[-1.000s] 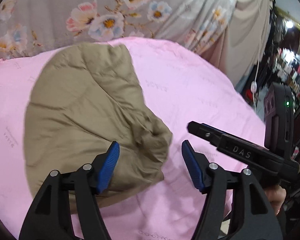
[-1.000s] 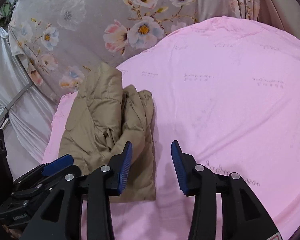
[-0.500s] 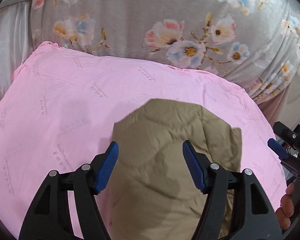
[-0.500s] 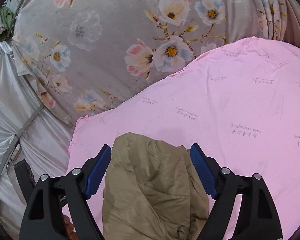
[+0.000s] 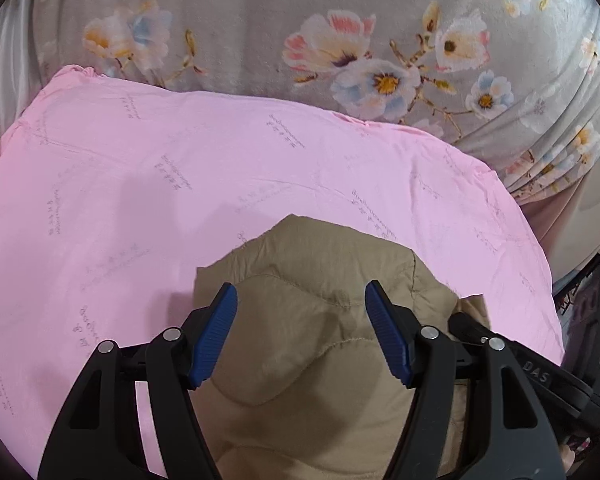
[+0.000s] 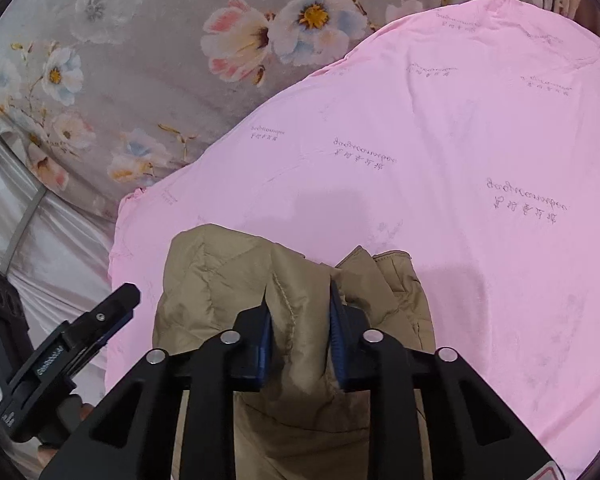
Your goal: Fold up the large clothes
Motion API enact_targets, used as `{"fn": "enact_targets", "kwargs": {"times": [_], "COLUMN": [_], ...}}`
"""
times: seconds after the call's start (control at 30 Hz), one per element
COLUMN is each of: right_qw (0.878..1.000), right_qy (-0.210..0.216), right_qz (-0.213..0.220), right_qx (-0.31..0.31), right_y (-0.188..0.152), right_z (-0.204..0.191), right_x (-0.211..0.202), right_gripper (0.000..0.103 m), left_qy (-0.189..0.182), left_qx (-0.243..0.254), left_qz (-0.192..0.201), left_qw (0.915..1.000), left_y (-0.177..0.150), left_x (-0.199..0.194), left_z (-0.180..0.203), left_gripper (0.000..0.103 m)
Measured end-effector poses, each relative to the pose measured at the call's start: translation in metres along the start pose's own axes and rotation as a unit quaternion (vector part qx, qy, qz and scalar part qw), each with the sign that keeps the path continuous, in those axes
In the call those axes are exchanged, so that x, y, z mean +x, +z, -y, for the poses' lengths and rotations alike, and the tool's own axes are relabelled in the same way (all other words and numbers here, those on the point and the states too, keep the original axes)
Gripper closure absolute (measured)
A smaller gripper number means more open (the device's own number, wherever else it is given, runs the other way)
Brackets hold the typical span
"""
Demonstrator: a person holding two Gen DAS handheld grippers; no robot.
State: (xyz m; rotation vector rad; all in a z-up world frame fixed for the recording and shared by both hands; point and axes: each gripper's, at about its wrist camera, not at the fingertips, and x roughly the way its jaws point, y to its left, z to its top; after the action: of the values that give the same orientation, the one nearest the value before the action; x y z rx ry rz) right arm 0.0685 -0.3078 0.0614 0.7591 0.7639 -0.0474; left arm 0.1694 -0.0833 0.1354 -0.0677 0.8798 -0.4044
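Note:
A khaki quilted jacket (image 5: 308, 280) lies folded on the pink sheet (image 5: 140, 184). It also shows in the right wrist view (image 6: 220, 272). My left gripper (image 5: 300, 312) is open, its blue pads (image 5: 216, 332) spread over the jacket's top. My right gripper (image 6: 300, 320) is shut on a raised fold of the jacket near its edge. The right gripper's body (image 5: 540, 376) shows at the lower right of the left wrist view. The left gripper's body (image 6: 60, 352) shows at the lower left of the right wrist view.
A grey floral curtain (image 5: 340, 40) hangs behind the bed. The pink sheet (image 6: 460, 160) spreads wide to the right of the jacket. The bed edge and white fabric (image 6: 52, 248) lie to the left in the right wrist view.
My right gripper has closed on a fold of the jacket. Both grippers have moved lower and closer over the jacket. The left gripper stays open.

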Motion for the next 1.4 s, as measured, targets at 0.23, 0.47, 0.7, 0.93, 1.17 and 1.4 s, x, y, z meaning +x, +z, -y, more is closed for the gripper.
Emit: {"fn": "enact_targets", "kwargs": {"times": [0.23,0.47,0.7,0.93,1.17,1.4], "right_qw": [0.996,0.997,0.998,0.998,0.998,0.998], "right_qy": [-0.076,-0.068,-0.06,-0.052,-0.052,-0.053], "right_qz": [0.029,0.015,0.016,0.021,0.026,0.027], "right_qx": [-0.023,-0.017,-0.019,-0.01,-0.011,-0.013], "right_y": [-0.022,-0.033,-0.04,-0.044,-0.047,-0.046], "right_z": [0.02,0.046,0.057,0.065,0.065,0.066], "right_x": [0.009,0.037,0.049,0.055,0.057,0.058], "right_gripper": [0.088,0.083,0.078,0.076,0.076,0.076], "left_qy": [0.031,0.049,0.072,0.085,0.088,0.093], "left_qx": [0.02,0.041,0.062,0.073,0.079,0.085], "left_qz": [-0.025,-0.017,0.006,0.019,0.028,0.033], "left_qw": [0.999,0.9978,0.9954,0.9935,0.9926,0.9915], "left_y": [-0.019,-0.037,-0.049,-0.056,-0.06,-0.062], "left_x": [0.05,0.074,0.086,0.094,0.099,0.104], "left_z": [0.02,0.026,0.032,0.035,0.036,0.037], "left_gripper": [0.037,0.026,0.02,0.018,0.017,0.016]}}
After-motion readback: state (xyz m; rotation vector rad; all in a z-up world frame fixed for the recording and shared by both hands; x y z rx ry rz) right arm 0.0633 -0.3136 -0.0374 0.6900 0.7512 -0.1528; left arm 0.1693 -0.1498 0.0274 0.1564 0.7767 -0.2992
